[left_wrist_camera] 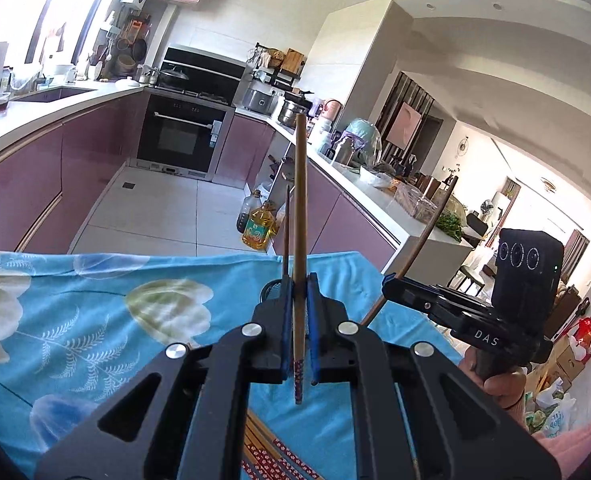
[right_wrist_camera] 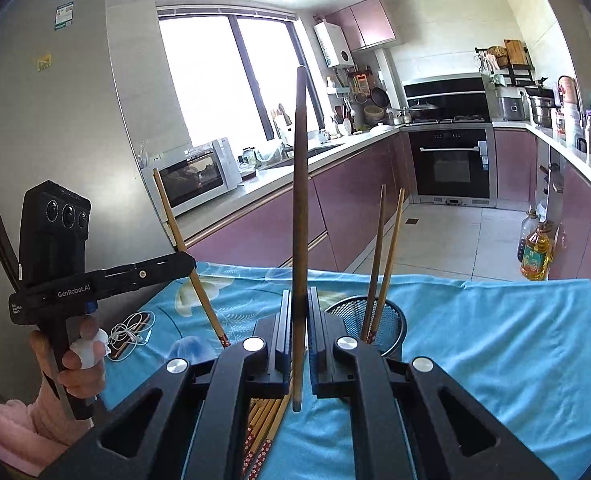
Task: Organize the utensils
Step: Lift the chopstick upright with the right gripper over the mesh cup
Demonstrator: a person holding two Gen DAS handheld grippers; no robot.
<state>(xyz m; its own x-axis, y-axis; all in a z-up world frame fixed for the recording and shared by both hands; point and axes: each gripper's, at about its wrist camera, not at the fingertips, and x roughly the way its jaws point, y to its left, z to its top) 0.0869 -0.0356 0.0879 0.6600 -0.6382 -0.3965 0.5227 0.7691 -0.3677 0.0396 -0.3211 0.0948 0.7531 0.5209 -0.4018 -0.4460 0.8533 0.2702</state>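
My left gripper (left_wrist_camera: 298, 292) is shut on a light wooden chopstick (left_wrist_camera: 300, 200) that points upright above the blue flowered cloth (left_wrist_camera: 95, 320). My right gripper (right_wrist_camera: 299, 312) is shut on a dark brown chopstick (right_wrist_camera: 300, 184), also upright. A black mesh cup (right_wrist_camera: 391, 324) stands on the cloth just right of the right gripper and holds two chopsticks (right_wrist_camera: 383, 256). Several loose chopsticks (right_wrist_camera: 265, 420) with red patterned ends lie on the cloth under the grippers; they also show in the left wrist view (left_wrist_camera: 271, 456). The left gripper appears in the right wrist view (right_wrist_camera: 191, 258), the right gripper in the left wrist view (left_wrist_camera: 391, 284).
A tangle of white earphones on a phone (right_wrist_camera: 129, 334) lies at the cloth's left. Beyond the table edge are purple kitchen cabinets (right_wrist_camera: 279, 220), an oven (right_wrist_camera: 451, 164) and oil bottles (right_wrist_camera: 535, 252) on the floor. The counter (left_wrist_camera: 375, 192) at right is cluttered.
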